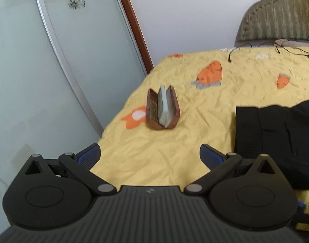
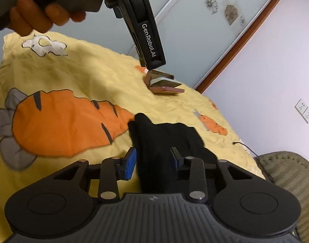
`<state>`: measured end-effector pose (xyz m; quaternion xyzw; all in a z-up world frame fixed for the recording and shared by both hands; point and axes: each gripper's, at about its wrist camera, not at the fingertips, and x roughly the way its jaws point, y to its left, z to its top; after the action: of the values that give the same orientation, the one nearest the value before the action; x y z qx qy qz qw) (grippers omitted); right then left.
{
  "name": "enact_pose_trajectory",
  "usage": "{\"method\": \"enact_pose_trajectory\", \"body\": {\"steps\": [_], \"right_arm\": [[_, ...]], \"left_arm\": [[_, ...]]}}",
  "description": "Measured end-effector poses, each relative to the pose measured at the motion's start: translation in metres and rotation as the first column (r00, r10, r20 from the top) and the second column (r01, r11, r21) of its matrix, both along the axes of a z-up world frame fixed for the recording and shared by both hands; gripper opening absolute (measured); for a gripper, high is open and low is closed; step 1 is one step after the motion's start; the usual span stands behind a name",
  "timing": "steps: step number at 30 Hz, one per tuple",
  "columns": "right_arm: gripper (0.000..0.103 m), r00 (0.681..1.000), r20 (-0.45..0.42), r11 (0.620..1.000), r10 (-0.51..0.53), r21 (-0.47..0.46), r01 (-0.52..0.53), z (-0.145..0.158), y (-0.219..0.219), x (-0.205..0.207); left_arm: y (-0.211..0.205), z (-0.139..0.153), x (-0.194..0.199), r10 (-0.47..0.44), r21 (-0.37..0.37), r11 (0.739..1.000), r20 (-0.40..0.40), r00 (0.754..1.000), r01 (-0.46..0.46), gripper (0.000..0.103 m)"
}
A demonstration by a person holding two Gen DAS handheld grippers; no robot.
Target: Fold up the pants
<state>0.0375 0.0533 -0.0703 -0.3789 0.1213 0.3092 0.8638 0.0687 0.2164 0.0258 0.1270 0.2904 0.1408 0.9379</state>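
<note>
Black pants lie folded on the yellow bedsheet at the right of the left wrist view. My left gripper hovers over bare sheet to their left, open wide, with nothing between its blue pads. In the right wrist view a bunched fold of the pants runs up between the fingers of my right gripper. The cloth fills the narrow gap and touches both pads. Their far corner rests on an orange carrot print.
An open brown case stands on the sheet near the bed's left edge, also seen as the brown case beyond the pants. A hand holds the other gripper's handle above it. Glass wardrobe doors flank the bed; cables lie by the olive headboard.
</note>
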Motion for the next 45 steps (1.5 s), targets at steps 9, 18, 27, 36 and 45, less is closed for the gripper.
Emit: {"method": "enact_pose_trajectory", "body": {"steps": [9, 18, 27, 36, 45], "right_arm": [[0.011, 1.0, -0.006, 0.996, -0.026, -0.086, 0.026, -0.009, 0.037, 0.01], [0.013, 0.999, -0.015, 0.996, -0.037, -0.077, 0.036, -0.015, 0.043, 0.009], [0.013, 0.926, -0.11, 0.911, -0.361, 0.172, 0.375, 0.034, -0.105, -0.025], [0.013, 0.818, -0.346, 0.824, -0.459, 0.178, 0.538, 0.003, -0.189, -0.027], [0.017, 0.77, -0.372, 0.682, -0.518, 0.365, 0.634, 0.016, -0.27, -0.055]], "left_arm": [[0.016, -0.021, 0.004, -0.02, -0.067, 0.998, -0.046, 0.999, 0.017, 0.103], [0.018, -0.02, 0.008, -0.021, -0.076, 0.997, -0.054, 0.998, 0.016, 0.103], [-0.045, -0.003, 0.01, -0.229, -0.15, 0.963, -0.021, 0.973, 0.224, 0.103], [-0.176, -0.043, 0.019, -0.443, -0.042, 0.896, -0.115, 0.889, 0.442, 0.103], [-0.221, -0.032, 0.001, -0.465, 0.025, 0.882, -0.115, 0.878, 0.47, 0.103]]}}
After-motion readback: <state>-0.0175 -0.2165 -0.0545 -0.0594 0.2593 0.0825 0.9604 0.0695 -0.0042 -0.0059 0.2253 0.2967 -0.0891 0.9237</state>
